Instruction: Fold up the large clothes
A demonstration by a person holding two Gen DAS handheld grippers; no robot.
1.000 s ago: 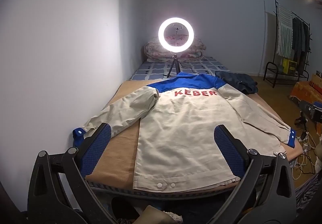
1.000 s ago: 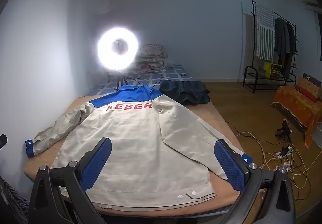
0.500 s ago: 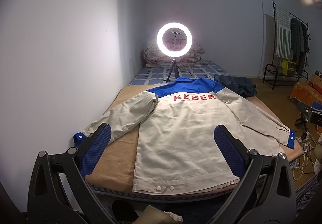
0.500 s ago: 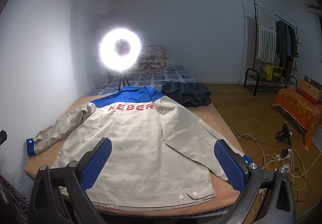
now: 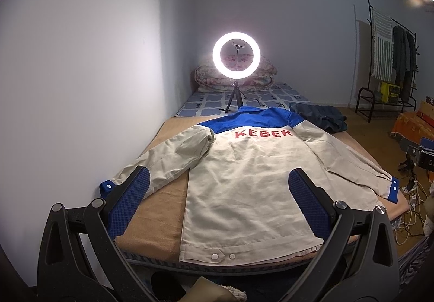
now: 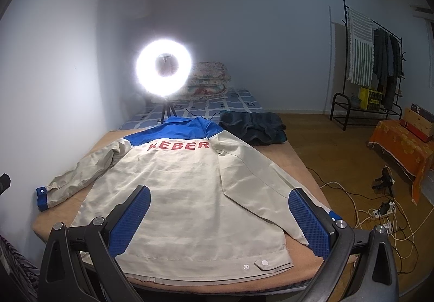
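A beige jacket [image 5: 244, 180] [image 6: 184, 193] with a blue yoke and red "KEBER" lettering lies back-up and spread flat on a tan blanket [image 5: 160, 220] on the bed, both sleeves stretched out to the sides with blue cuffs at their ends. My left gripper [image 5: 217, 193] hovers open above the near hem, holding nothing. In its own view the right gripper [image 6: 218, 209] is open too, above the hem and the right sleeve, nothing between its blue pads.
A lit ring light [image 5: 236, 58] on a small tripod stands beyond the collar, with folded quilts [image 5: 236, 76] behind it. A dark folded garment [image 6: 253, 127] lies by the right shoulder. A wall runs along the left; cables [image 6: 379, 215] and a clothes rack [image 6: 371, 63] are at the right.
Both views have tilted slightly upward, so the jacket and ring light sit lower in frame. The jacket has not moved and both grippers stay open.
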